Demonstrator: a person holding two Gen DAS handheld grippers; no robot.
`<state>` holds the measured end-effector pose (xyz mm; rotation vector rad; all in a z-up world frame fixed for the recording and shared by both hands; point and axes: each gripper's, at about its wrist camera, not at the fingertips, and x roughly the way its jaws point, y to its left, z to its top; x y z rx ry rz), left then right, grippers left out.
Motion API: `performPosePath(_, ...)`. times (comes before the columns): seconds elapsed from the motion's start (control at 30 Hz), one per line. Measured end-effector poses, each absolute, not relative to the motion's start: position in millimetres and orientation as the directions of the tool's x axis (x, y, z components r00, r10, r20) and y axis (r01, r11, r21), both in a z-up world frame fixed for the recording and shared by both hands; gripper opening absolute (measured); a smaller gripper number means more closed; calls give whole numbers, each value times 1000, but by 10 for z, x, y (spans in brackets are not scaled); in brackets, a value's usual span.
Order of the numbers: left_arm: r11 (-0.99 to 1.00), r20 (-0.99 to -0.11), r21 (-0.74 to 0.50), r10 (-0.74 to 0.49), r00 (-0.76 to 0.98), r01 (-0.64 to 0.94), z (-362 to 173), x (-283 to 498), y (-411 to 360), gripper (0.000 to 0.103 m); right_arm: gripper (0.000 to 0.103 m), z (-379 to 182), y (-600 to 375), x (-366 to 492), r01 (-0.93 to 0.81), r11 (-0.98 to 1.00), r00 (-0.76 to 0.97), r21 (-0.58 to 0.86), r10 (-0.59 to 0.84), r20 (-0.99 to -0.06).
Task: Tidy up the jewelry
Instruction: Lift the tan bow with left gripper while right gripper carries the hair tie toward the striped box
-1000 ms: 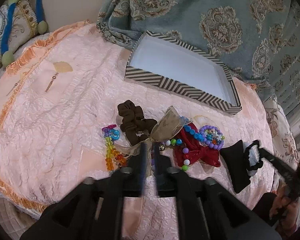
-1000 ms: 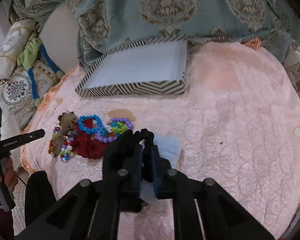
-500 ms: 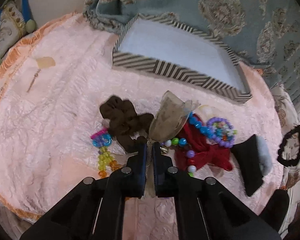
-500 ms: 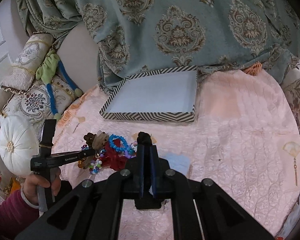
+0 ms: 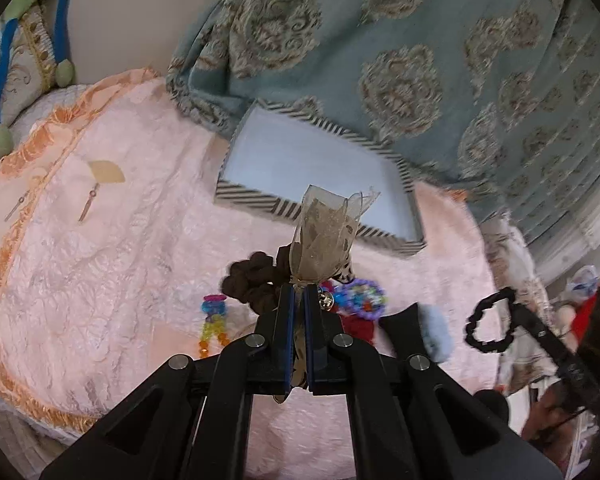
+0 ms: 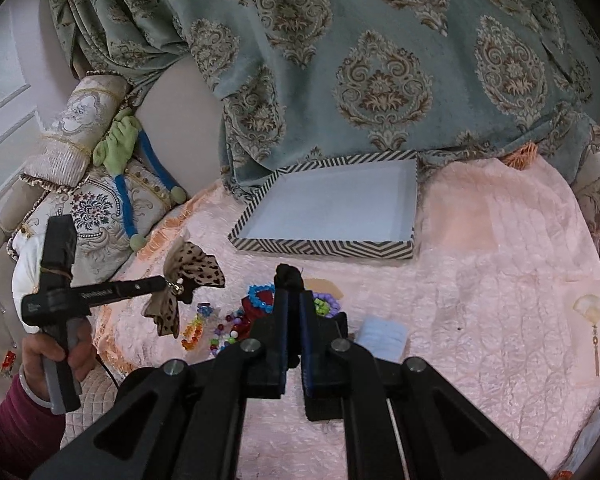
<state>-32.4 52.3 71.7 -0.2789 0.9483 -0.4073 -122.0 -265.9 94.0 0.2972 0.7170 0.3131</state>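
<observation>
My left gripper (image 5: pixel 299 294) is shut on a sheer leopard-print bow (image 5: pixel 326 236) and holds it up above the pink bedspread (image 5: pixel 112 264). The right wrist view shows the same bow (image 6: pixel 194 268) hanging from the left gripper's tip (image 6: pixel 167 282). My right gripper (image 6: pixel 294 298) is shut on a black scrunchie (image 6: pixel 289 274). That scrunchie (image 5: pixel 471 322) dangles as a loop at the right of the left wrist view. A striped shallow box (image 6: pixel 320 249) with a white inside lies beyond both grippers. A brown scrunchie (image 5: pixel 252 284) lies just under the bow.
Bead bracelets (image 6: pixel 260 294), a rainbow bead string (image 5: pixel 212 322) and a red bow (image 5: pixel 356 325) lie in a pile. A light blue pad (image 6: pixel 382 336) sits on a black card. A patterned blue curtain (image 6: pixel 380 60) hangs behind the box. Cushions (image 6: pixel 96 204) lie at left.
The left gripper closed on the leopard bow and lifted it off the bedspread. The right gripper rose with the black scrunchie, leaving the black card below.
</observation>
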Motion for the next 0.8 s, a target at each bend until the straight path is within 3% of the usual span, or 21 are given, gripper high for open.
performPosePath(0.27,874,-695,-441,-478,537,206,929,-302,602,0,6,1047,-2578,-1201,-209,907,712,366,398,-579)
performPosePath(0.8,946,-702,-287,-315,639,151,1070,181,398,0,6,1206,-2476,-643,-216,929,717,300,359,-598)
